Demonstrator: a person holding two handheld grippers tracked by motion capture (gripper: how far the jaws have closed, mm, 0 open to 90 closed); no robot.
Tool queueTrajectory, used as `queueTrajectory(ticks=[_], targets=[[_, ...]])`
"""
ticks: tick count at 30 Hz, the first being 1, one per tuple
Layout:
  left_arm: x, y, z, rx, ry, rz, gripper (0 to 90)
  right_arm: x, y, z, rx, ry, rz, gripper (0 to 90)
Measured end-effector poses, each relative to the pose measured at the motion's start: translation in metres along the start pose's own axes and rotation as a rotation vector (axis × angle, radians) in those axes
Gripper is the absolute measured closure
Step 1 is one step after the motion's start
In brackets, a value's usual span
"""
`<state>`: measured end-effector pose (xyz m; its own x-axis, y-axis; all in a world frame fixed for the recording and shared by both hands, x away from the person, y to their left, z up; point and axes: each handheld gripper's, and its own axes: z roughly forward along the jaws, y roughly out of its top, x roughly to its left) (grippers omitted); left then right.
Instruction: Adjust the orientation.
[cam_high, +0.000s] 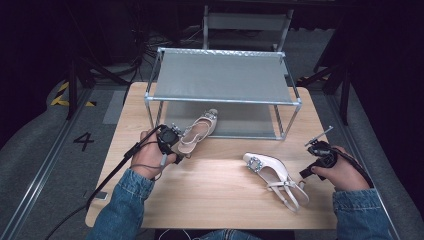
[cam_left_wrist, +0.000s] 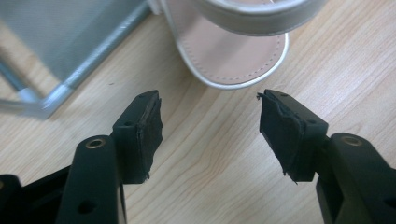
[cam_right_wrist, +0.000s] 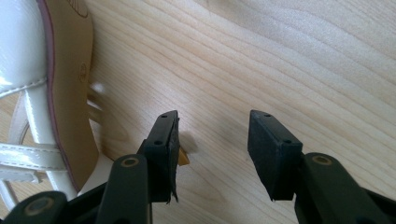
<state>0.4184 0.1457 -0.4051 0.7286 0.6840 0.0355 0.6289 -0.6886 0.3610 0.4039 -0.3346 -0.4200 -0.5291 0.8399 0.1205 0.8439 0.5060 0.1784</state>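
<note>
left gripper (cam_left_wrist: 210, 128): jaws apart, nothing between them; shoe (cam_left_wrist: 233, 56) lies just ahead of the tips on the table (cam_left_wrist: 210, 186) (toe by the rack (cam_high: 222, 77)). right gripper (cam_right_wrist: 212, 140): jaws apart, empty; second shoe (cam_right_wrist: 42, 84) just beside its left jaw.

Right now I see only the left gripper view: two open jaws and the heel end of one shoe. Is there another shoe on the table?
Observer: Yes. In the high view a second shoe lies on its side near the right gripper.
Operator: Is the right gripper holding it?
Observer: No. In the right gripper view the jaws stand open over bare table, with the shoe beside them.
Operator: Where does my shoe point?
Observer: The near shoe points its toe into the lower level of the shoe rack.
</note>
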Motion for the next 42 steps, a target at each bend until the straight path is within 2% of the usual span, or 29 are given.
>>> queueTrajectory(ticks=[3, 4, 7, 9, 12, 14, 16, 17, 18, 19, 23, 26, 32, 35, 37, 40, 42], targets=[[-0.001, 0.001, 0.01, -0.041, 0.004, 0.008, 43.7, 0.0, -0.001, 0.0, -0.003, -0.003, 0.002, 54.0], [-0.001, 0.002, 0.012, -0.052, 0.002, -0.002, 44.9, -0.001, -0.001, 0.0, -0.001, -0.003, -0.001, 54.0], [-0.002, 0.003, 0.018, -0.071, -0.025, -0.01, 47.9, -0.002, -0.003, 0.001, 0.003, 0.0, 0.002, 54.2], [-0.002, 0.005, 0.02, -0.073, -0.028, -0.005, 49.3, -0.002, -0.004, 0.002, 0.004, 0.002, 0.008, 54.2], [-0.002, 0.009, 0.023, -0.081, -0.07, -0.024, 48.4, -0.003, -0.005, 0.001, 0.003, 0.002, 0.01, 54.2], [-0.001, 0.01, 0.023, -0.103, -0.071, -0.037, 48.9, -0.003, -0.006, 0.001, 0.003, 0.0, 0.013, 54.2], [-0.001, 0.012, 0.021, -0.159, -0.066, -0.044, 52.0, -0.003, -0.007, 0.001, 0.004, 0.001, 0.014, 54.2], [0.0, 0.013, 0.021, -0.204, -0.081, -0.041, 55.5, -0.003, -0.008, 0.002, 0.003, 0.006, 0.023, 54.3], [0.0, 0.014, 0.02, -0.229, -0.098, -0.05, 63.9, -0.004, -0.009, 0.002, 0.007, -0.002, 0.016, 54.3], [-0.001, 0.017, 0.02, -0.234, -0.11, -0.063, 62.5, -0.004, -0.009, 0.002, 0.006, 0.005, 0.029, 54.3], [-0.004, 0.024, 0.023, -0.222, -0.139, -0.076, 60.6, -0.005, -0.012, 0.003, 0.01, -0.002, 0.028, 54.3], [-0.005, 0.029, 0.026, -0.249, -0.167, -0.097, 60.4, -0.007, -0.016, 0.003, 0.011, -0.003, 0.041, 54.3], [-0.005, 0.038, 0.028, -0.303, -0.148, -0.128, 65.3, -0.008, -0.023, 0.003, 0.012, -0.001, 0.06, 54.4], [-0.002, 0.046, 0.032, -0.364, -0.178, -0.15, 67.1, -0.009, -0.027, 0.003, 0.014, -0.005, 0.062, 54.3], [0.0, 0.049, 0.034, -0.379, -0.176, -0.151, 67.2, -0.009, -0.028, 0.002, 0.017, -0.003, 0.069, 54.3], [0.002, 0.057, 0.037, -0.415, -0.15, -0.155, 67.5, -0.009, -0.031, 0.0, 0.01, -0.008, 0.073, 54.4], [0.004, 0.061, 0.04, -0.435, -0.152, -0.153, 68.1, -0.009, -0.032, 0.0, 0.008, -0.003, 0.079, 54.4]])
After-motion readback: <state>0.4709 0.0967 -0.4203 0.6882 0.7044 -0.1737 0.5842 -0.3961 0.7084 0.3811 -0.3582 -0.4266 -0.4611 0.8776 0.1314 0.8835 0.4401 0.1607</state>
